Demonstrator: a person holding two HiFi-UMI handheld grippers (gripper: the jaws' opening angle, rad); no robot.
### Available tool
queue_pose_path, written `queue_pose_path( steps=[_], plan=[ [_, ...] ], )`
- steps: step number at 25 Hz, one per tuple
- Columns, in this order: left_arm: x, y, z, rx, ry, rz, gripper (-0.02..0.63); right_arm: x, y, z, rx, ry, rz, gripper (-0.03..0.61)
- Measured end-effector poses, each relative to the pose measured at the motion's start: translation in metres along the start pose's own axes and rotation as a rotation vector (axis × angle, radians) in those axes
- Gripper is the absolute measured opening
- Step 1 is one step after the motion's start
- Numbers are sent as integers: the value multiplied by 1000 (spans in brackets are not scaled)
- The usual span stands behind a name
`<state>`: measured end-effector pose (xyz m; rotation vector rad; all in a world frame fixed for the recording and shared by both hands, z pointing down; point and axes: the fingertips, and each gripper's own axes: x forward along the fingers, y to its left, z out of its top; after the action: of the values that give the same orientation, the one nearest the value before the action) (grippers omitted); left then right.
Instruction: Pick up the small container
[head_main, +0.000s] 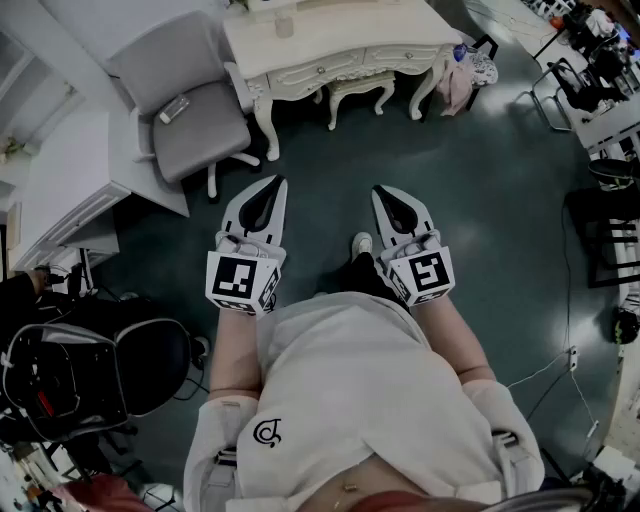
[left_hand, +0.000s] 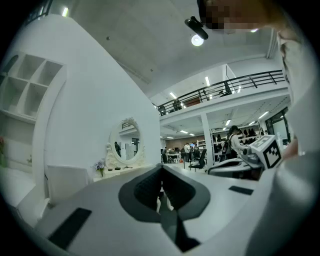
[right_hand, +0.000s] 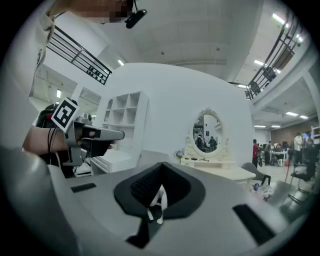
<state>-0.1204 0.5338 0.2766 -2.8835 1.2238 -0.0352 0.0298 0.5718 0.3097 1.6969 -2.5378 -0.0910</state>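
Observation:
My left gripper (head_main: 278, 181) and right gripper (head_main: 381, 190) are held level side by side in front of the person's body, over the dark floor. Both point toward a white dressing table (head_main: 400, 30). The left gripper's (left_hand: 161, 167) jaws are pressed together with nothing between them. The right gripper's (right_hand: 160, 165) jaws also meet at the tip and hold nothing. A small pale container (head_main: 285, 24) stands on the tabletop, well ahead of both grippers. Small dark items (right_hand: 200, 160) lie below the oval mirror (right_hand: 206, 132), too small to identify.
A grey office chair (head_main: 190, 100) with a small remote-like object (head_main: 173, 108) on its seat stands to the left of the table. A white stool (head_main: 360, 90) is tucked under the table. A white cabinet (head_main: 60, 190) and a black chair (head_main: 100, 370) are at the left, with racks (head_main: 610, 240) at the right.

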Motion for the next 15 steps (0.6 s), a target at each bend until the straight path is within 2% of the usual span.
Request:
queue_pose_path(
  steps=[6, 15],
  plan=[
    [6, 1, 6, 4, -18, -31, 12, 12, -3, 4, -1, -1, 8, 5],
    [20, 12, 7, 7, -6, -16, 12, 28, -9, 6, -5, -1, 32, 5]
  ],
)
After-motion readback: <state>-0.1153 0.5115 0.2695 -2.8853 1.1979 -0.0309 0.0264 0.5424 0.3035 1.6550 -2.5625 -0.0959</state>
